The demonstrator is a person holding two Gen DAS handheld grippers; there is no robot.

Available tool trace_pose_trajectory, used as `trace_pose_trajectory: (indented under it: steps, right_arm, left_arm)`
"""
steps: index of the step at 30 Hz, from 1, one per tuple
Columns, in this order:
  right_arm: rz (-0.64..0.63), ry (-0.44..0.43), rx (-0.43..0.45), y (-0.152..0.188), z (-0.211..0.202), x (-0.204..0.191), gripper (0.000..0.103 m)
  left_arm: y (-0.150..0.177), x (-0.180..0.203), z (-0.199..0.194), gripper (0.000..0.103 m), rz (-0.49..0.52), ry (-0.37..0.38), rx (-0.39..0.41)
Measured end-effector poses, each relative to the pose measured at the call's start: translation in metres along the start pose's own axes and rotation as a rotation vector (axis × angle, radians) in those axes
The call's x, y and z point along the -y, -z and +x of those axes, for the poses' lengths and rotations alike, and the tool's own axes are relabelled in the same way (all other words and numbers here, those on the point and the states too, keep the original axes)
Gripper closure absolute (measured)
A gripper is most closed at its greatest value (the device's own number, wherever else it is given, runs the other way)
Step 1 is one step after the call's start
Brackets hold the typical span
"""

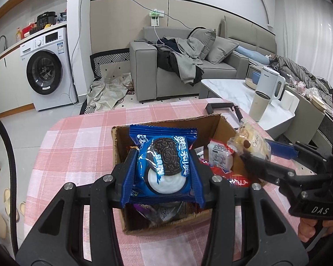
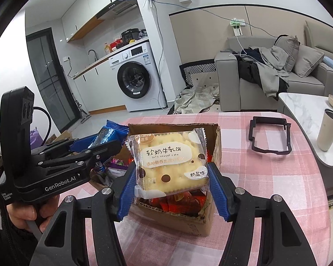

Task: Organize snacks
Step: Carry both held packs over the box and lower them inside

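Note:
My left gripper (image 1: 164,168) is shut on a blue Oreo packet (image 1: 166,161), held over the open cardboard box (image 1: 122,155) on the pink checked tablecloth. My right gripper (image 2: 171,173) is shut on a clear packet of yellow nougat cake (image 2: 168,161) above the same box (image 2: 215,137). In the left wrist view the right gripper (image 1: 253,153) comes in from the right with the nougat cake packet (image 1: 250,141) at the box's right wall. In the right wrist view the left gripper (image 2: 104,141) holds the Oreo packet (image 2: 111,133) at the left. Several wrapped snacks (image 1: 219,157) lie inside the box.
A black rectangular frame (image 2: 270,135) lies on the tablecloth (image 2: 277,188) right of the box. Beyond the table edge stand a beige tumbler (image 2: 328,133), a white kettle (image 1: 270,84) on a marble coffee table, a grey sofa (image 1: 188,71) and a washing machine (image 1: 46,68).

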State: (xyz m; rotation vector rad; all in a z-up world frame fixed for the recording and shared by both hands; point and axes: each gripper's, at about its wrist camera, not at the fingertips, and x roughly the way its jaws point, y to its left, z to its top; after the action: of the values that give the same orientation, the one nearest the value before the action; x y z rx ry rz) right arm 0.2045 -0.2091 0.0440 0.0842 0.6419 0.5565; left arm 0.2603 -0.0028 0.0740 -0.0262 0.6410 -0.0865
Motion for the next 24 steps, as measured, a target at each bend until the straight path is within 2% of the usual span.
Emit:
trace_pose_trajectory:
  steps: [16, 24]
  right_arm:
    - [-0.023, 0.016, -0.022, -0.002, 0.031, 0.004, 0.041]
    - [-0.042, 0.027, -0.027, -0.004, 0.042, 0.002, 0.041]
  left_arm:
    - [-0.001, -0.002, 0.044, 0.061, 0.016, -0.013, -0.032]
    - [0.002, -0.002, 0.052, 0.061, 0.020, -0.016, -0.038]
